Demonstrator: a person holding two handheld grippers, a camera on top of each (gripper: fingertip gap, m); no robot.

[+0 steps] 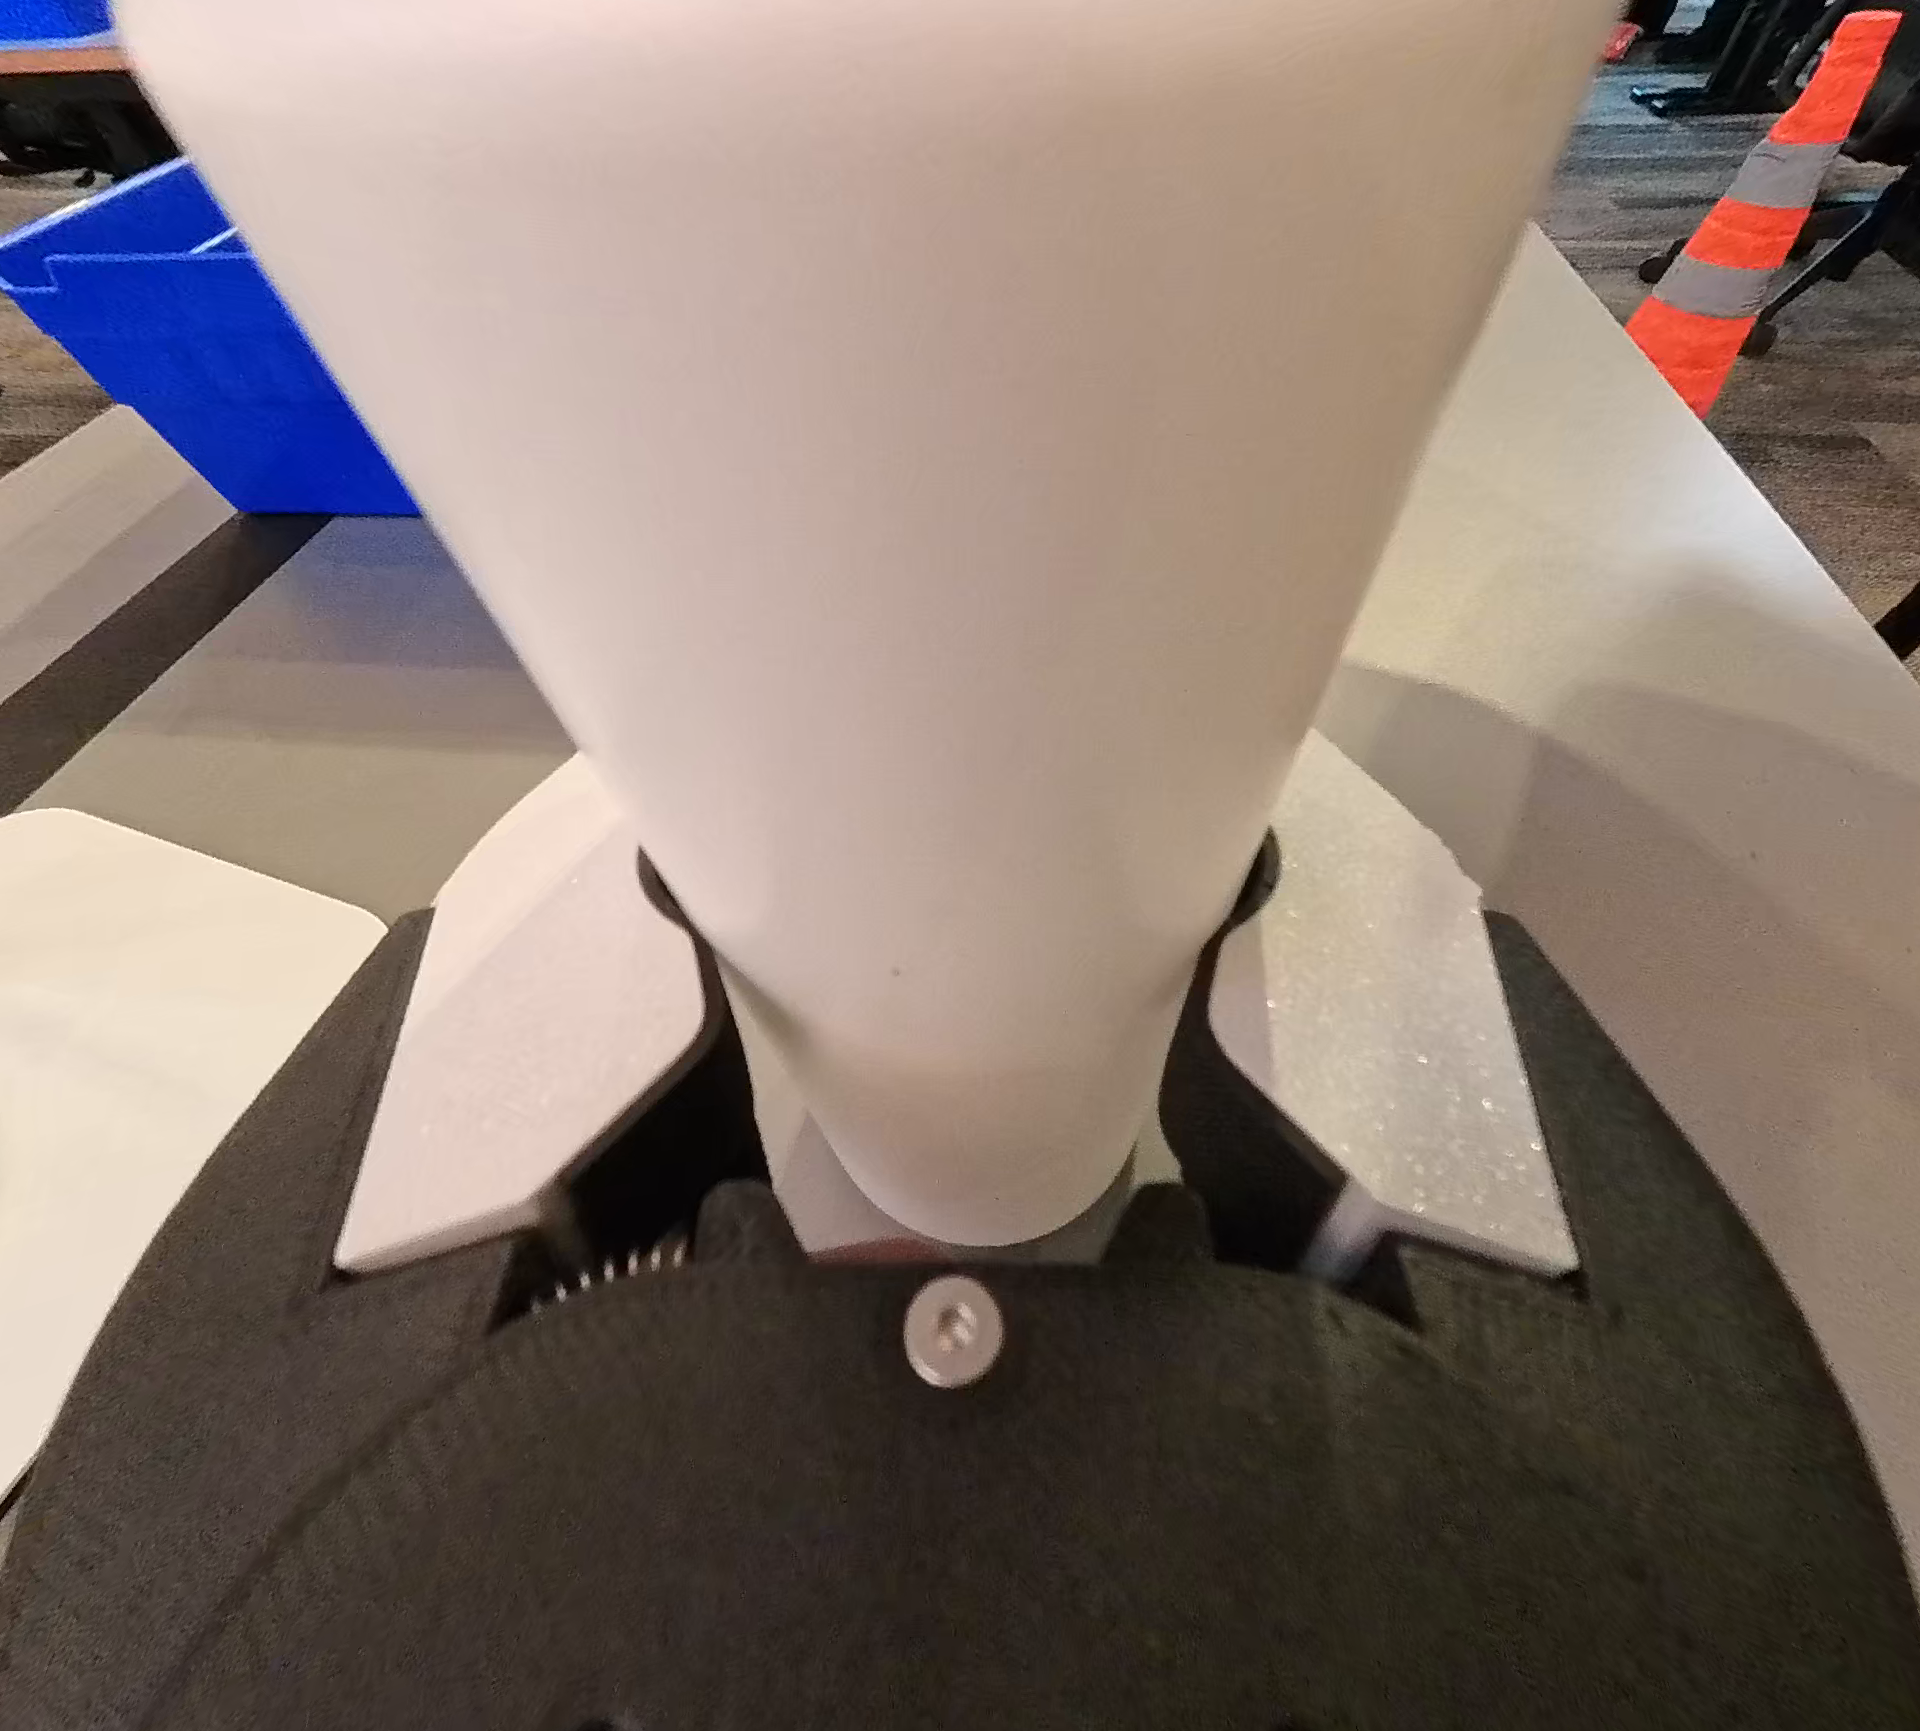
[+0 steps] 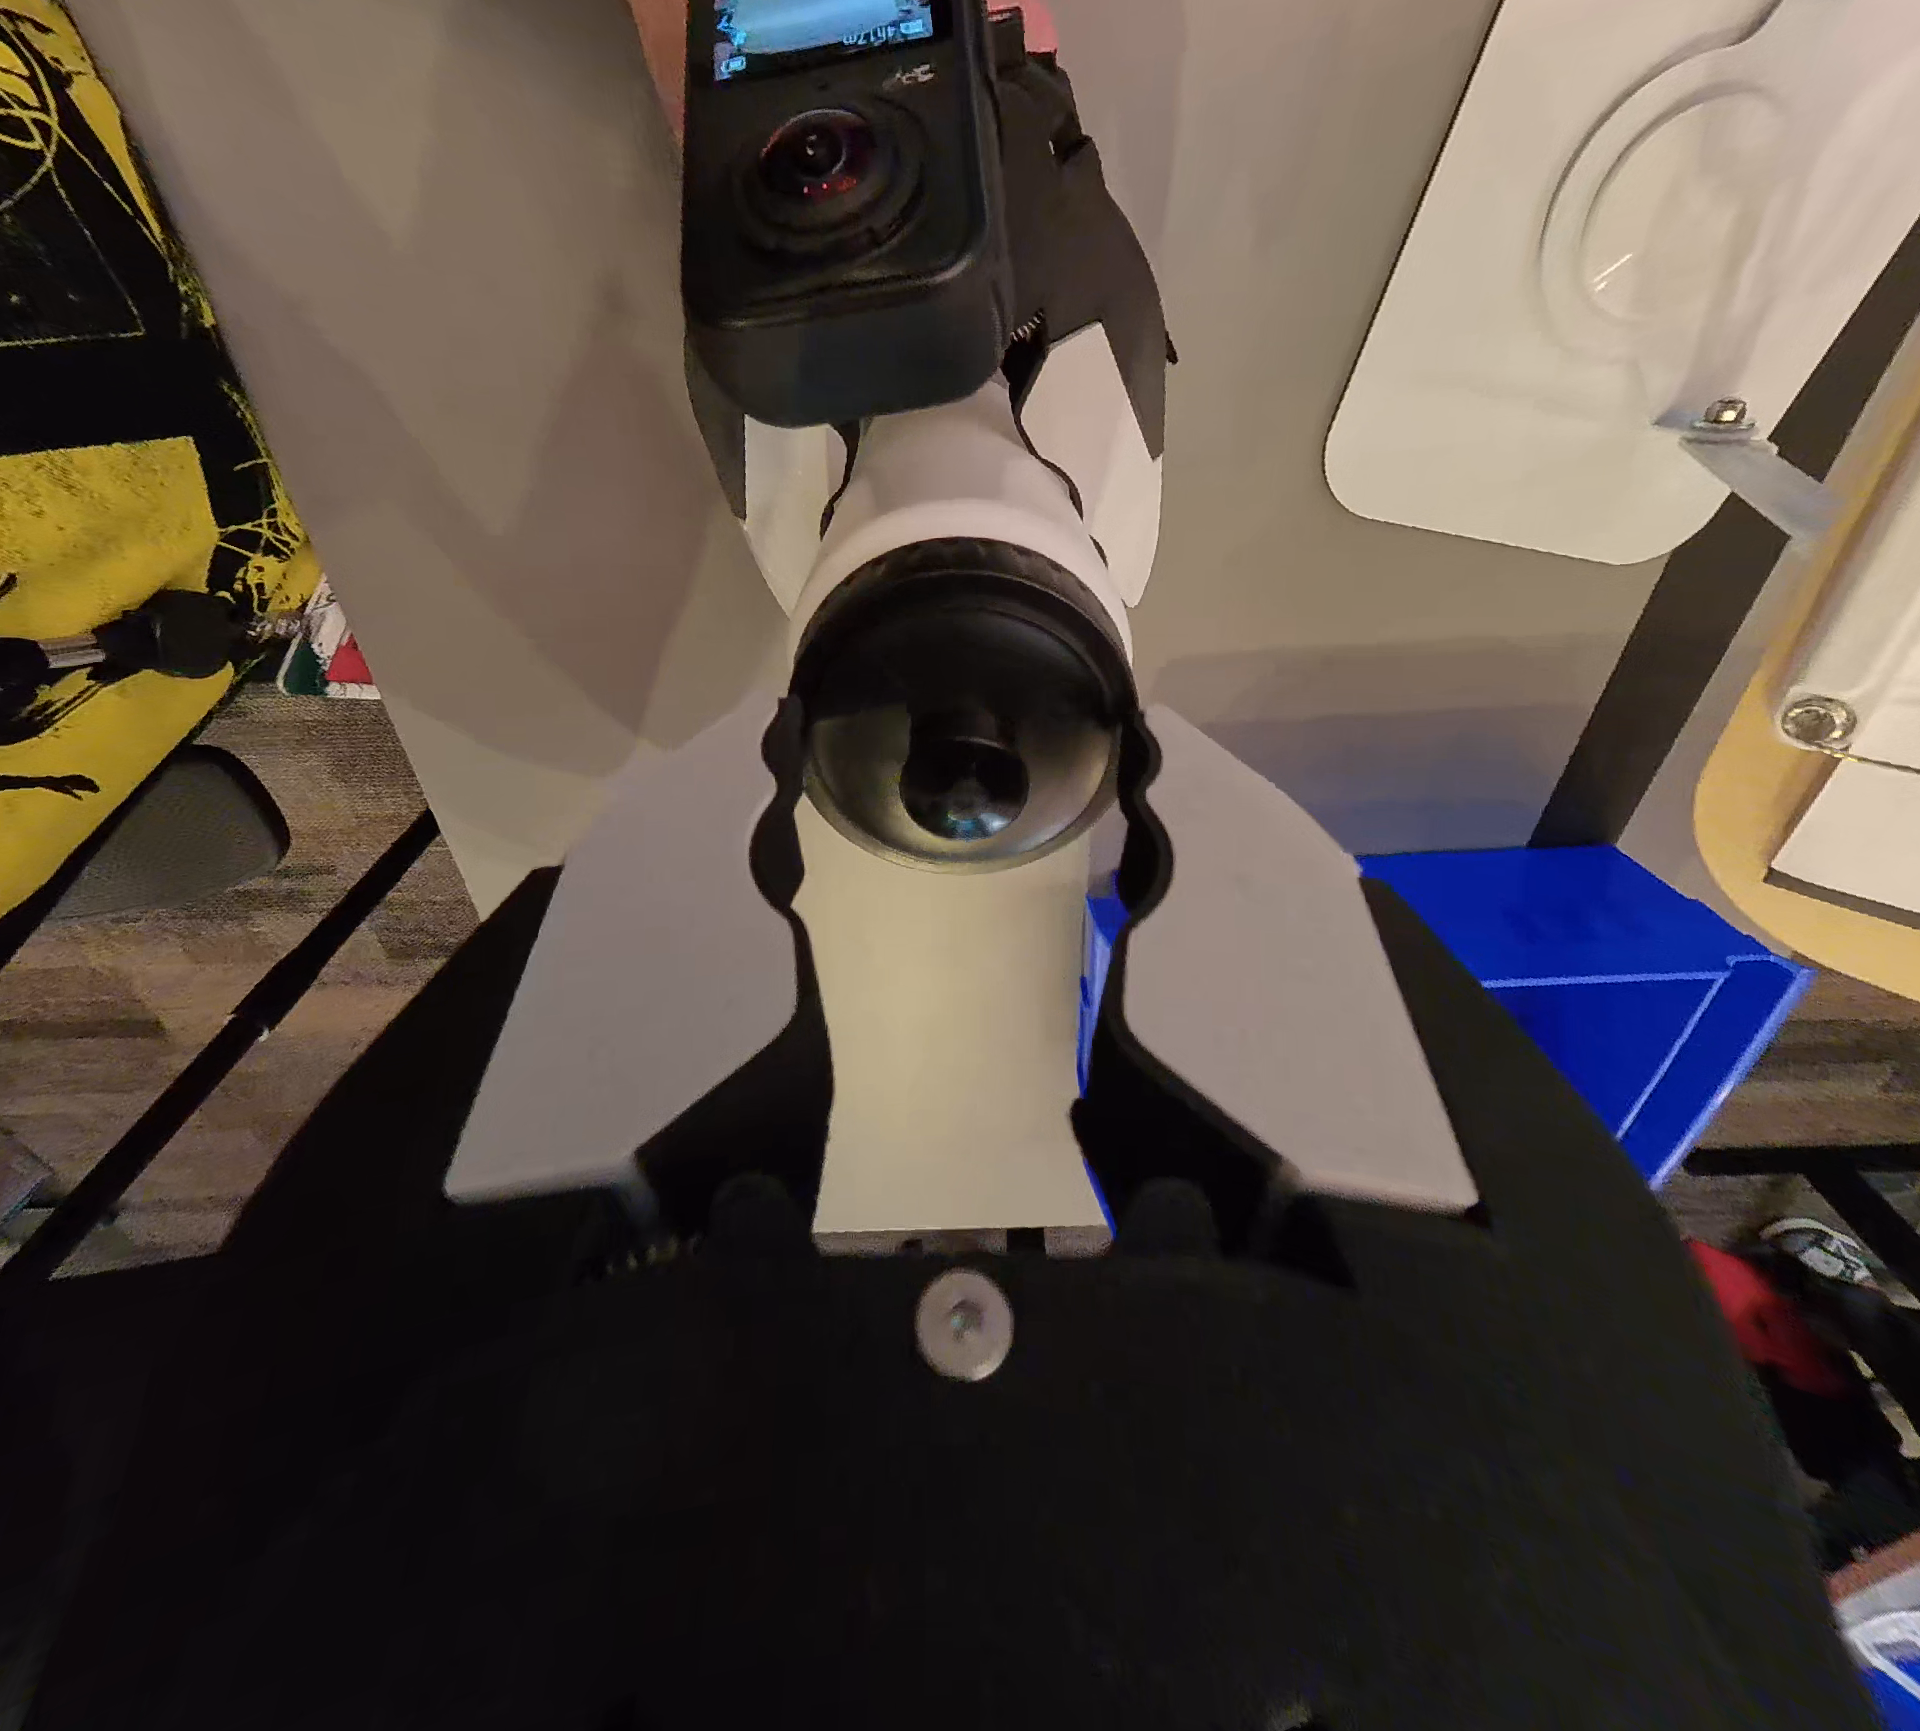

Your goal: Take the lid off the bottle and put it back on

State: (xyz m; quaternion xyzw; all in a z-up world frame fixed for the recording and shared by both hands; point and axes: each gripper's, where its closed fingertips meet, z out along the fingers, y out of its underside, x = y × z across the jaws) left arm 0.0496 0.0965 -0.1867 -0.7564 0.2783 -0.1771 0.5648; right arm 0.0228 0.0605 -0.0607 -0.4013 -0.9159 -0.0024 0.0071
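The left gripper (image 1: 951,892) is clamped on the lower body of the white bottle (image 1: 883,351), which fills most of the left wrist view and is held clear above the grey table (image 1: 1558,642). A blue bin (image 1: 208,341) and an orange cone (image 1: 1766,195) stand beyond. In the right wrist view, the right gripper (image 2: 961,772) has its 2 fingers closed against the sides of the black lid (image 2: 961,715), which sits on the bottle's neck. The left gripper's camera (image 2: 831,123) faces back above the bottle.
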